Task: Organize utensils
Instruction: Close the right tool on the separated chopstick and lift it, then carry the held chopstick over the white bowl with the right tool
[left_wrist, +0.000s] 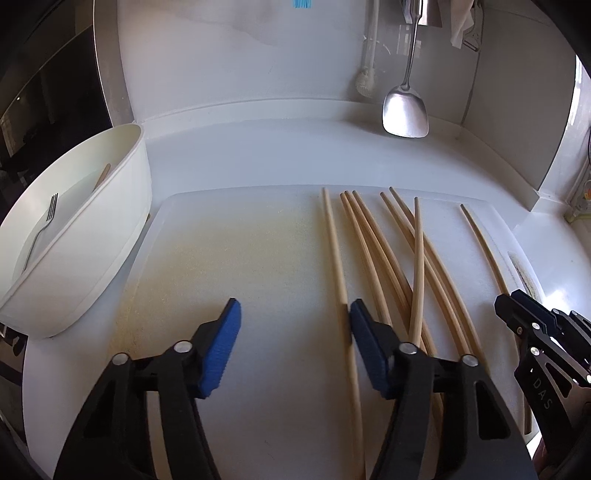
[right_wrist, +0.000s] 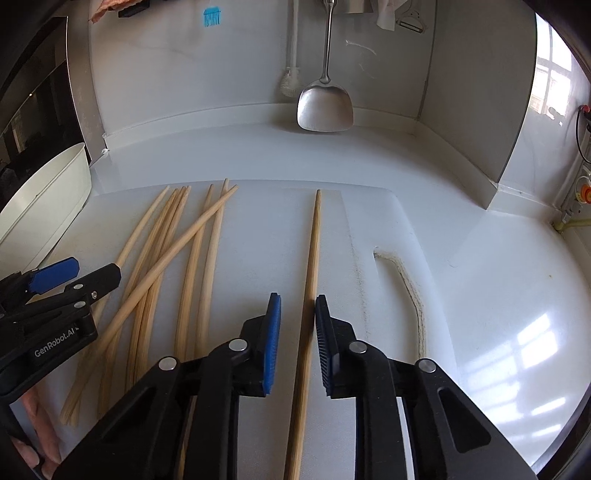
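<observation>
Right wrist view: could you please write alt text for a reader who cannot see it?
The right gripper, with blue-padded black fingers, straddles a single wooden chopstick on a white cutting board; its right pad touches the stick. A loose pile of wooden chopsticks lies left, and a steel spatula hangs behind.

Eight chopsticks (left_wrist: 373, 254), one fork (left_wrist: 41, 229), one bowl (left_wrist: 122, 206), one spatula (left_wrist: 405, 110).

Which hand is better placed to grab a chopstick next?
Right. The right gripper straddles the lone chopstick closely, clear of the pile. The left gripper stands wider, the leftmost chopstick against one finger, beside that pile.
</observation>
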